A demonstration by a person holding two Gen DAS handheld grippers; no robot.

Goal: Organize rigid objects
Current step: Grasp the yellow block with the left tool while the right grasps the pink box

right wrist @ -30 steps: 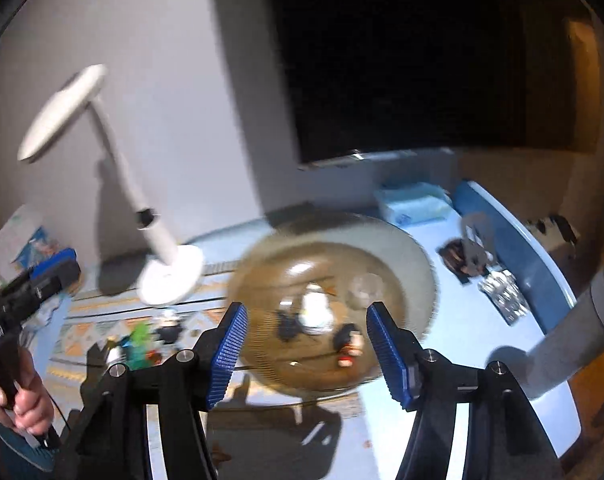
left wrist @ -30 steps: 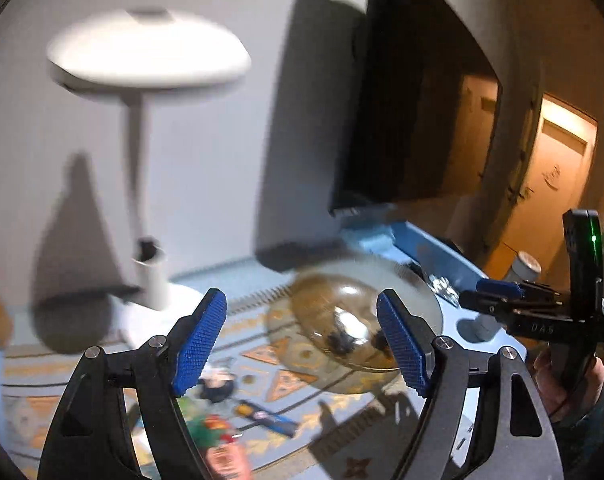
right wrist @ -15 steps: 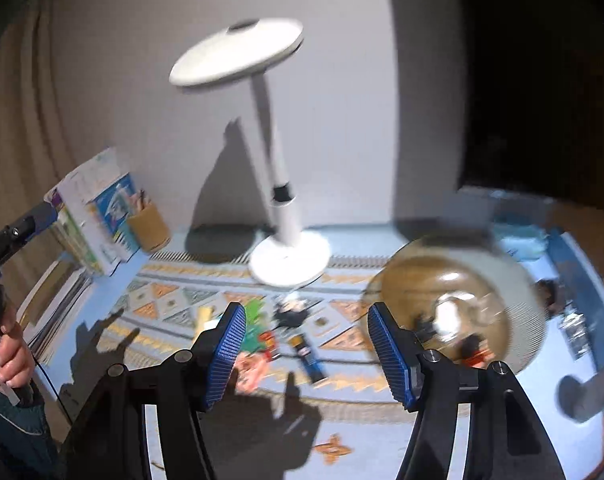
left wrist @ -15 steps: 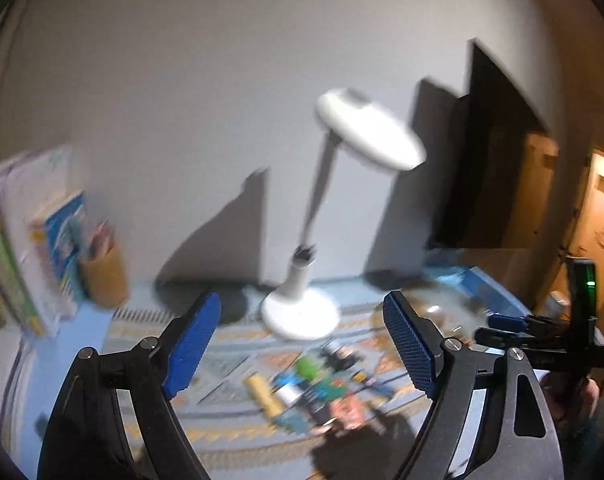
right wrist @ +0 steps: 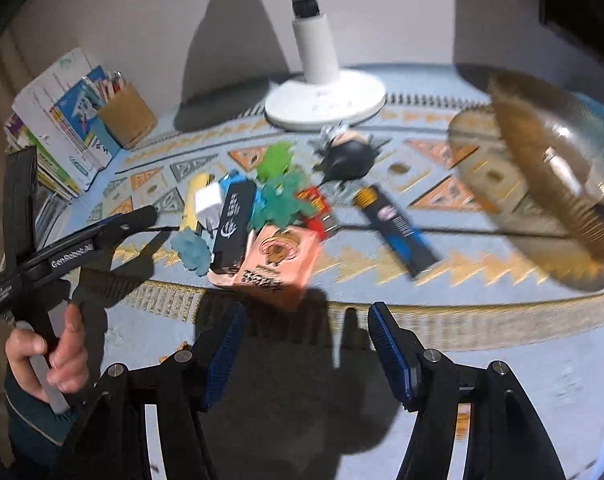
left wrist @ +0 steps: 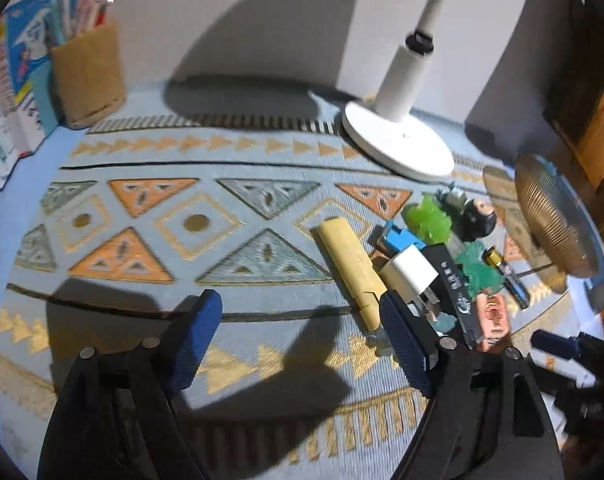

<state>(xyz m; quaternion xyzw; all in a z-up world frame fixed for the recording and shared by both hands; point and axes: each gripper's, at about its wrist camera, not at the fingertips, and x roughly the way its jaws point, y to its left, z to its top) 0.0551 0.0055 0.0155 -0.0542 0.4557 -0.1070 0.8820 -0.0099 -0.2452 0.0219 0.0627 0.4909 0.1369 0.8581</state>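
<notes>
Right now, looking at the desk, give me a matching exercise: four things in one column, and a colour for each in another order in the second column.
Things:
1. lamp base
2. pen holder
3. flat box
4. plug adapter

Colours:
A. tan
B. pink
C. white, round
D. white, cube-shaped

Pairs: 1-C, 2-A, 3-B, 4-D

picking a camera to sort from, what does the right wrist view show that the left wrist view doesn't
Only the right wrist view shows the hand holding the left gripper, a red item in the pile, and the right gripper open over the mat.

Only the left wrist view shows the left gripper's open fingers head on, with nothing between them.

Both show the lamp base, pencil cup, yellow tube, white charger, pink box and brown dish.
</notes>
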